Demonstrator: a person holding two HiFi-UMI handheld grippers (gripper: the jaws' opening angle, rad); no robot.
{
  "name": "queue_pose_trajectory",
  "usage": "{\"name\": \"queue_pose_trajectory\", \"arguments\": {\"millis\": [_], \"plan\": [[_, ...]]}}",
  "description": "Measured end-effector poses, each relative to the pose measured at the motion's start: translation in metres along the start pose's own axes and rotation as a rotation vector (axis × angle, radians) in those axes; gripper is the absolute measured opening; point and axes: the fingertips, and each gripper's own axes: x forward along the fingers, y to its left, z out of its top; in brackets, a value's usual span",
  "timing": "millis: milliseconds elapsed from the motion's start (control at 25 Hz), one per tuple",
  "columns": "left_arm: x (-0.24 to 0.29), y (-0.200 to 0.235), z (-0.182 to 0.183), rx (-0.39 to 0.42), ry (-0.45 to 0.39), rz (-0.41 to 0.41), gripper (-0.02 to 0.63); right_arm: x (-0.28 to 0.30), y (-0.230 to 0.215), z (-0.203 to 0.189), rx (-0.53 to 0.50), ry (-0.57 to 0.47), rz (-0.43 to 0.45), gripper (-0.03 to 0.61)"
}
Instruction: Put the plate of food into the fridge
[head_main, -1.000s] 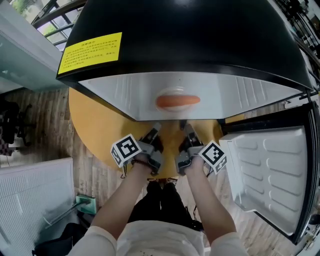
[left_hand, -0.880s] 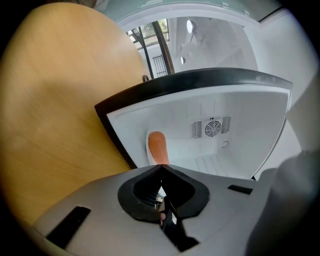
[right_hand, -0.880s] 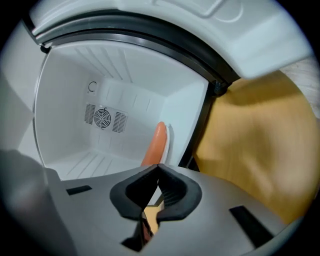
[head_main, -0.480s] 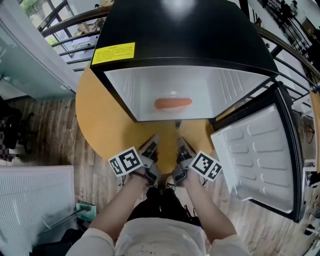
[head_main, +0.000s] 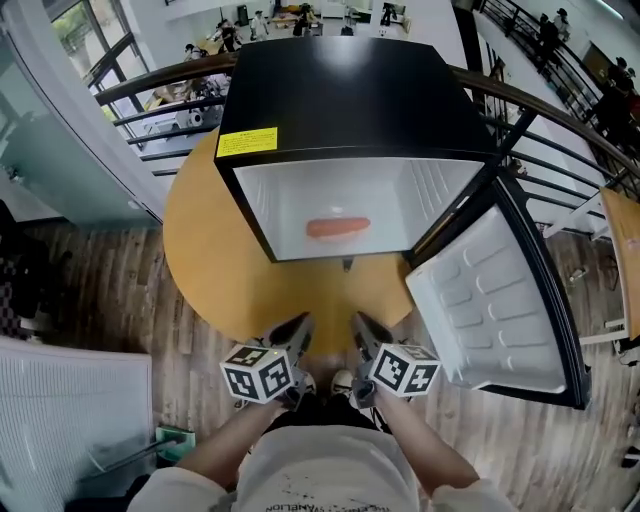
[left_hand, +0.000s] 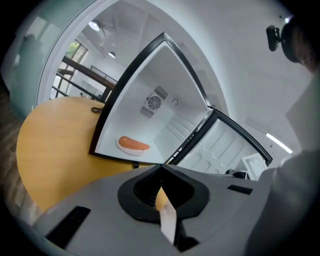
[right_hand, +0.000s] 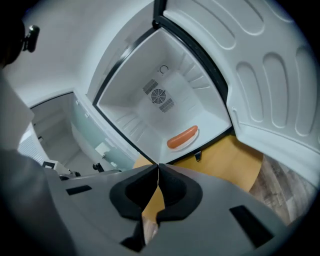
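The plate of food (head_main: 338, 228) lies on the floor inside the fridge (head_main: 350, 110), so the placing looks done. The door (head_main: 495, 300) stands wide open at the fridge's right, probably waiting to be shut. The left gripper (head_main: 292, 330) and right gripper (head_main: 366, 330) hover side by side in front of the fridge, over the near edge of the worktop (head_main: 210, 260) and well clear of the plate. Both pairs of fingers (left_hand: 140, 187) are pressed together tip to tip, holding nothing.
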Motion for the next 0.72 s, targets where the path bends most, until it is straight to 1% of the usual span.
{"name": "queue_pose_trajectory", "arguments": {"millis": [120,200,320,480,560,720], "plan": [[-0.016,-0.009,-0.018,0.032,0.023,0.026,0.023,-0.013,0.012,-0.01,-0.105,0.024,0.001,0.026],[-0.023,-0.012,-0.027,0.062,0.024,0.06,0.023,-0.022,0.018,-0.016,-0.157,0.031,-0.009,0.026],[-0.034,-0.018,-0.034,0.158,0.015,0.107,0.023,-0.035,0.026,-0.025,-0.2,0.028,-0.027,0.026],[-0.046,-0.031,-0.038,0.265,0.002,0.131,0.023,-0.053,0.03,-0.037,-0.26,0.033,-0.055,0.026],[-0.049,-0.034,-0.04,0.28,0.001,0.136,0.023,-0.059,0.03,-0.043,-0.266,0.039,-0.066,0.026],[-0.052,-0.034,-0.052,0.262,0.025,0.145,0.023,-0.063,0.03,-0.05,-0.253,0.046,-0.077,0.026]]}}
